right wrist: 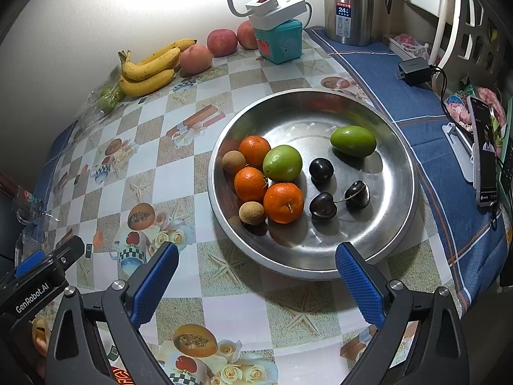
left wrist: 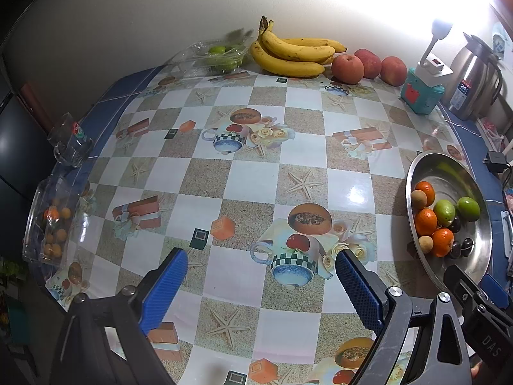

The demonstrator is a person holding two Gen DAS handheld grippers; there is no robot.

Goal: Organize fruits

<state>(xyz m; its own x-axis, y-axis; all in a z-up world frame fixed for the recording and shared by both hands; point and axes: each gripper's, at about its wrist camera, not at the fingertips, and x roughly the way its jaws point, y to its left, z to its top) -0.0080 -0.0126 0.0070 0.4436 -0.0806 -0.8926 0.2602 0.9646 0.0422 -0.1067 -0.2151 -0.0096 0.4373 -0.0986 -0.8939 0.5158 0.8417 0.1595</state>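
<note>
A steel bowl (right wrist: 368,112) holds three oranges (right wrist: 283,202), two green fruits (right wrist: 352,141), three dark cherries (right wrist: 321,169) and two brown longans (right wrist: 251,213). It also shows at the right in the left wrist view (left wrist: 481,247). Bananas (left wrist: 288,54) and three apples (left wrist: 348,69) lie along the far wall. A clear box of green fruits (left wrist: 221,56) sits left of the bananas. A clear box of small orange fruits (left wrist: 53,224) stands at the table's left edge. My left gripper (left wrist: 261,269) is open and empty over the table. My right gripper (right wrist: 256,263) is open and empty just before the bowl.
A teal box (left wrist: 423,94) with a white lamp and a steel thermos (left wrist: 474,77) stand at the back right. A glass (left wrist: 69,142) sits at the left edge. A charger (right wrist: 415,70) and a phone on a stand (right wrist: 485,150) are right of the bowl.
</note>
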